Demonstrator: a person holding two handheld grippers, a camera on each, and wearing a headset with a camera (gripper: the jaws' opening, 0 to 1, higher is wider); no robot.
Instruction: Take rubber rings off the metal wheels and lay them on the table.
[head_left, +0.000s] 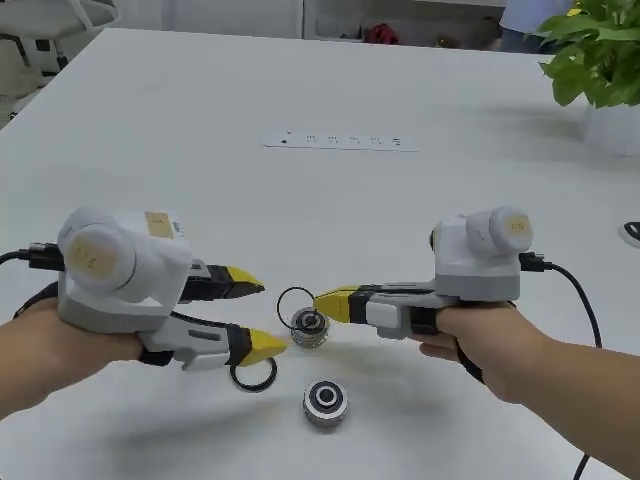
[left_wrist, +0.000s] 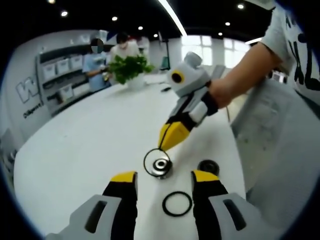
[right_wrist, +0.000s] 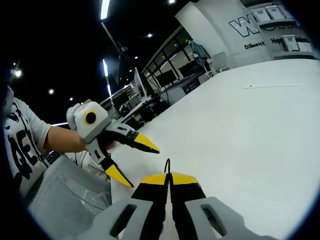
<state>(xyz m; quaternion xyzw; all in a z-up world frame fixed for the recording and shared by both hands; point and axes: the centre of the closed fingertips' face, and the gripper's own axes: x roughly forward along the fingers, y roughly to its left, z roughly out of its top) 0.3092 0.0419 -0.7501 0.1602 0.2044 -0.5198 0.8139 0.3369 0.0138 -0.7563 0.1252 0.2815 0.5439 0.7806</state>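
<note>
My right gripper (head_left: 325, 303) is shut on a thin black rubber ring (head_left: 296, 289), holding it just above a metal wheel (head_left: 308, 328) on the white table (head_left: 320, 210). In the left gripper view that ring (left_wrist: 144, 162) loops around the top of the wheel (left_wrist: 161, 168) under the right gripper (left_wrist: 167, 141). My left gripper (head_left: 260, 314) stands open just left of the wheel, with nothing between its fingers. A loose ring (head_left: 253, 376) lies on the table below it. A second wheel (head_left: 325, 400) stands nearer to me. The right gripper view shows the ring (right_wrist: 167, 165) edge-on and the left gripper (right_wrist: 140, 165).
A white power strip (head_left: 340, 141) lies across the table's far middle. A potted plant (head_left: 598, 50) stands at the far right corner. A black cable (head_left: 585, 300) trails from the right gripper. Two people (left_wrist: 112, 52) stand beyond the table's end.
</note>
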